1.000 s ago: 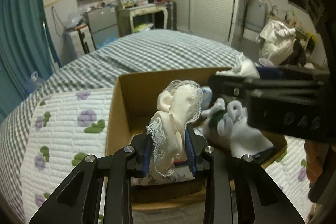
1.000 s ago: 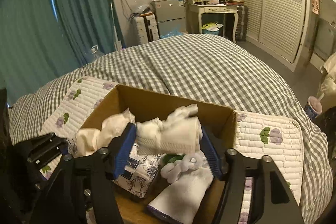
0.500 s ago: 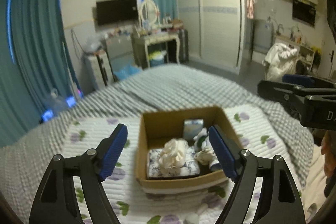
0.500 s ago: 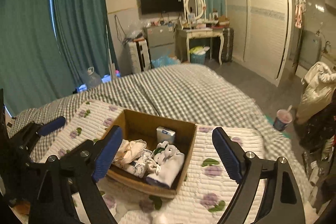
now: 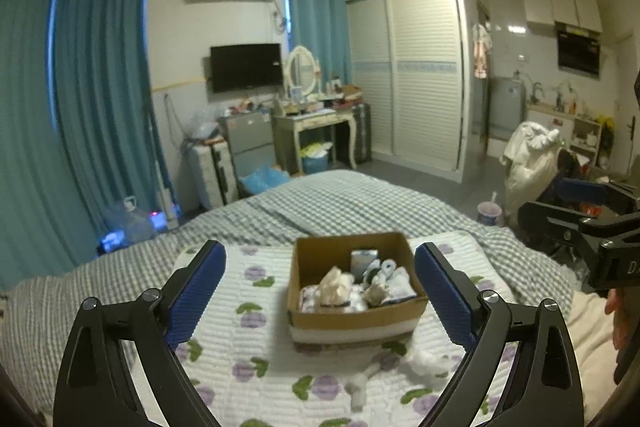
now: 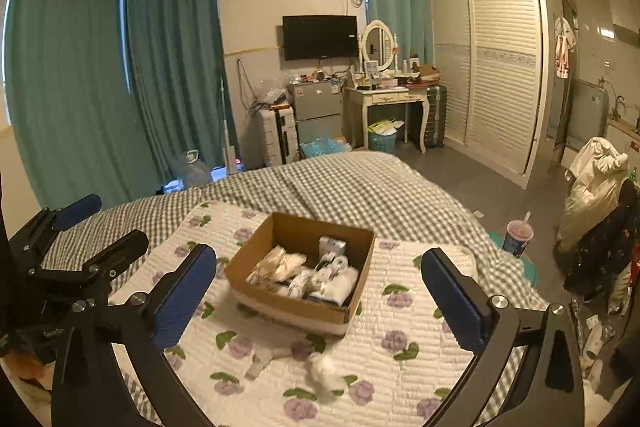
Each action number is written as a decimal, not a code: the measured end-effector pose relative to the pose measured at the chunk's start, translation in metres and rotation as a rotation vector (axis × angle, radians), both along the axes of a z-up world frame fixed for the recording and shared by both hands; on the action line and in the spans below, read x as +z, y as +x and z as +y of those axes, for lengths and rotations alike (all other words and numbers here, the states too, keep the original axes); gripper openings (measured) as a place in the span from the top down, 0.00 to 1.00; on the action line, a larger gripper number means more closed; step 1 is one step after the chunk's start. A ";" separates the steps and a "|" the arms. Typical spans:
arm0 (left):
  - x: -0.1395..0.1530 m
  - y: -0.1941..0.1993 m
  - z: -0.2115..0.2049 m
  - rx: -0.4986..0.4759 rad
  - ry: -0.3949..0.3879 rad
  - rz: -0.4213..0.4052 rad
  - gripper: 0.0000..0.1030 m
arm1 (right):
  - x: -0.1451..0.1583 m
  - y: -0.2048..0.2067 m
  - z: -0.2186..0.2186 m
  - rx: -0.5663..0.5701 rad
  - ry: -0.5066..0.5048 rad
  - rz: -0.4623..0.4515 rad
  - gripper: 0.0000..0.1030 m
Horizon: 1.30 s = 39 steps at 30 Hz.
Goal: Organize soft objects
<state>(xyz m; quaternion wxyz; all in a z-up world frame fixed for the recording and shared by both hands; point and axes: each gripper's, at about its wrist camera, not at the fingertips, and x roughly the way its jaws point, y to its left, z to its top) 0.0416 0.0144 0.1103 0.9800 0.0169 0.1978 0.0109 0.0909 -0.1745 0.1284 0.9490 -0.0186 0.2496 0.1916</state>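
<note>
socks and other crumpled pale cloth pieces lie packed in a square brown cardboard box that sits on a ribbed white quilt printed with purple flowers, over a grey checked bedspread. one fluffy white sock lies on the quilt just near the box. left gripper is spread wide and holds nothing, its blue ridged pads framing the box. right gripper is likewise wide, gripping nothing.
</note>
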 end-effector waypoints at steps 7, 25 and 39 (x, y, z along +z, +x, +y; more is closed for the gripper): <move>-0.061 0.005 0.000 -0.004 -0.042 0.073 0.06 | -0.061 0.002 0.004 -0.002 -0.062 0.068 0.00; -0.225 0.068 -0.011 0.021 -0.132 0.494 0.08 | -0.269 0.087 0.024 0.051 -0.161 0.437 0.22; -0.269 0.088 -0.034 -0.035 -0.053 0.641 0.49 | -0.281 0.083 0.012 0.104 -0.137 0.452 0.68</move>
